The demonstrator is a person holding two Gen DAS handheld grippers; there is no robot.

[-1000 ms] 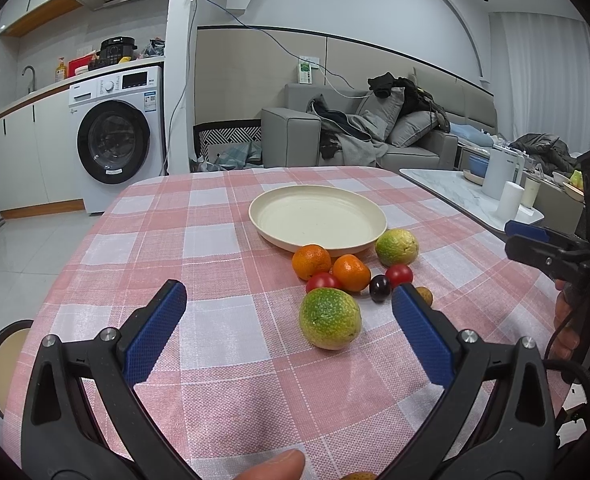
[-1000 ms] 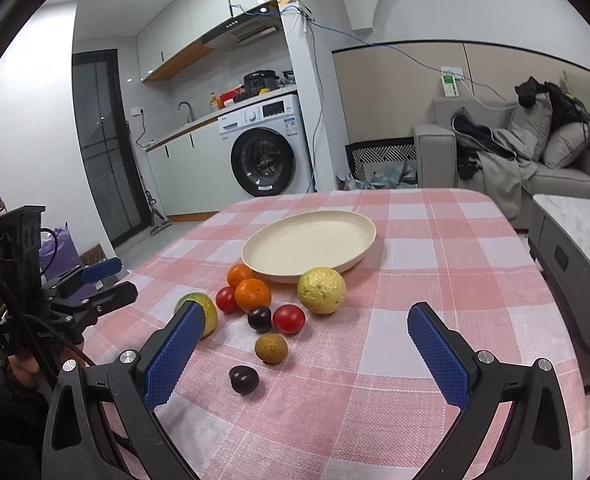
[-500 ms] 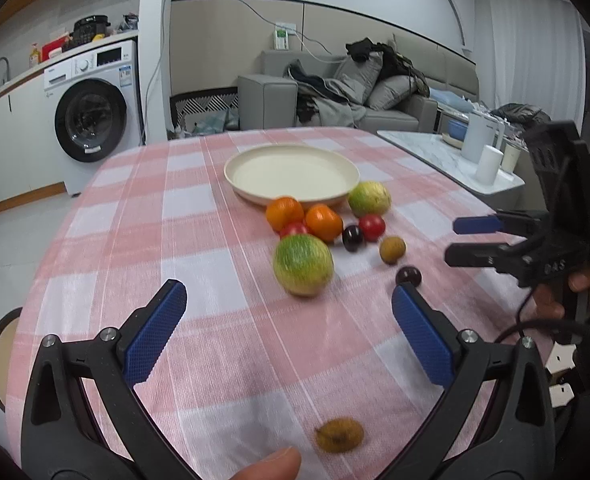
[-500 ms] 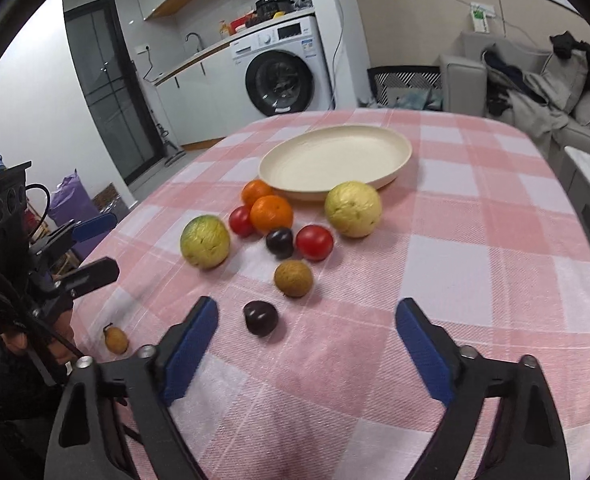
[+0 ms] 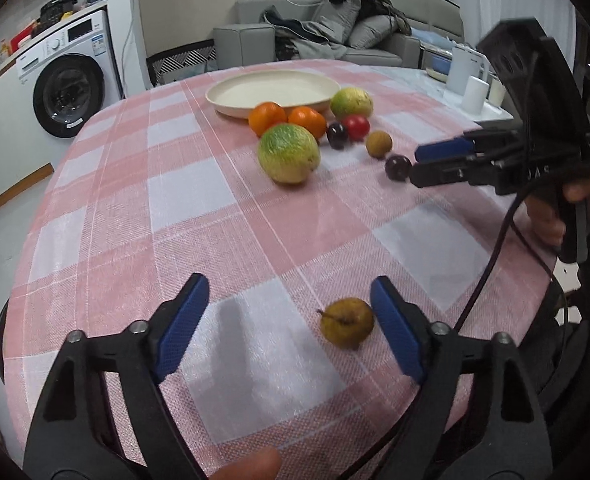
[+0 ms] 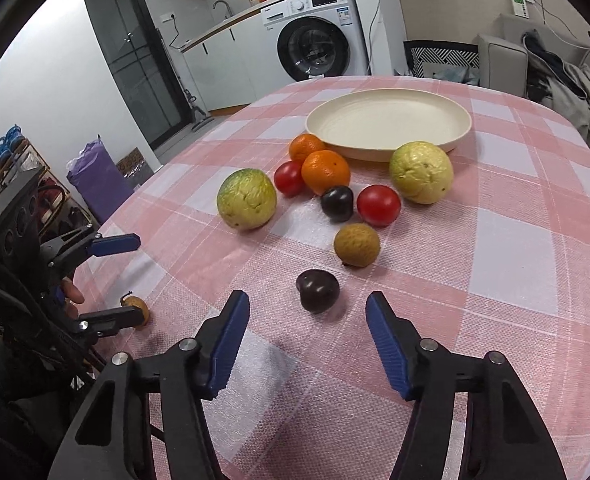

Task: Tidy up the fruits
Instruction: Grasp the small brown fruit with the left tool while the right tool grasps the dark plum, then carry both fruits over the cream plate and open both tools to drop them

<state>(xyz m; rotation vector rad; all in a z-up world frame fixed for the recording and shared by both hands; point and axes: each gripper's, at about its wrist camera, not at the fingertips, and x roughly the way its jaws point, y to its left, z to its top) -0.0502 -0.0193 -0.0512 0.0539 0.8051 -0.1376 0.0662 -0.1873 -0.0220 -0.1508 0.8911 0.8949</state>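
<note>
Within the last second I have dropped both grippers low over the worktop (image 5: 143, 216). My left gripper (image 5: 291, 326), released, now brackets the small pear (image 5: 347, 322) just inside its 3 o'clock finger. My right gripper (image 6: 307, 326), also released, faces the dark plum (image 6: 318, 290) at 12 o'clock. The plate (image 6: 389, 122) lies beyond, empty; both pickups look ready.
</note>
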